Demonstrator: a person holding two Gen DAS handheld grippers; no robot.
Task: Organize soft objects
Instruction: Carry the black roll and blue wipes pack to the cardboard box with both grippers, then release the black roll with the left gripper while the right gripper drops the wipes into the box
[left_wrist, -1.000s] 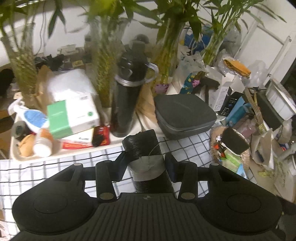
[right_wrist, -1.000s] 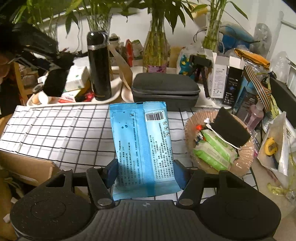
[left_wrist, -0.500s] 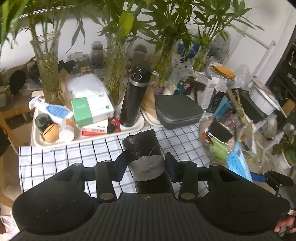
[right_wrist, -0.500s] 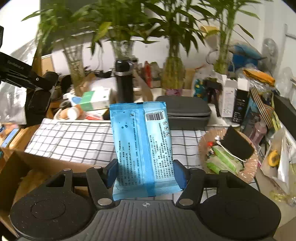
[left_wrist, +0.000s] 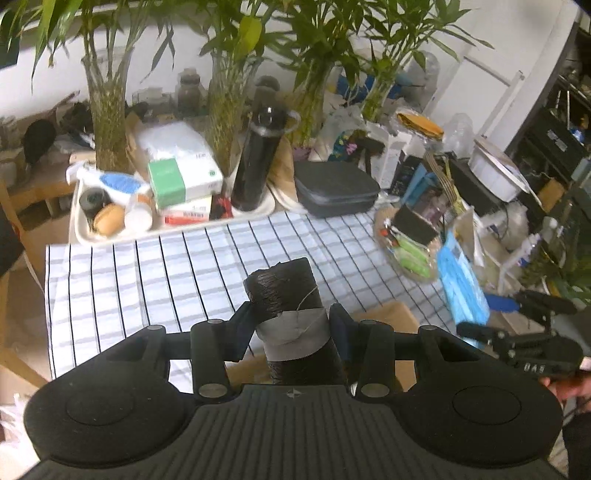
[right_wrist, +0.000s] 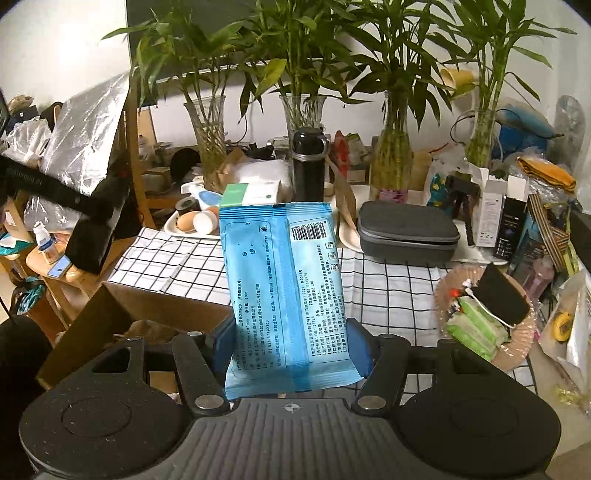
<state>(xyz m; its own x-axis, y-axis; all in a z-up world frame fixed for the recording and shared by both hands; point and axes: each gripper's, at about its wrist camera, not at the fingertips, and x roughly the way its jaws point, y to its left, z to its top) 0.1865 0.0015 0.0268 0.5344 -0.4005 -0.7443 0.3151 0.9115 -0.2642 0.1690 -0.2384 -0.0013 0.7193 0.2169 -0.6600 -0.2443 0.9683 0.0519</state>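
Gripping a black roll (left_wrist: 291, 317), left fingers (left_wrist: 243, 326); right fingers (right_wrist: 360, 347) clamp a blue packet (right_wrist: 284, 291).

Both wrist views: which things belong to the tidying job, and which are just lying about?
Job: black roll in left hand-held gripper; blue pack in right hand-held gripper; cardboard box.

Lying about: flask, grey case, vases, tray.

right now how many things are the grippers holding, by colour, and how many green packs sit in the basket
black, held: 1, the black roll in the left gripper
blue, held: 1, the blue pack in the right gripper
green, in the basket: at least 2 green packs, partly hidden
total: 4
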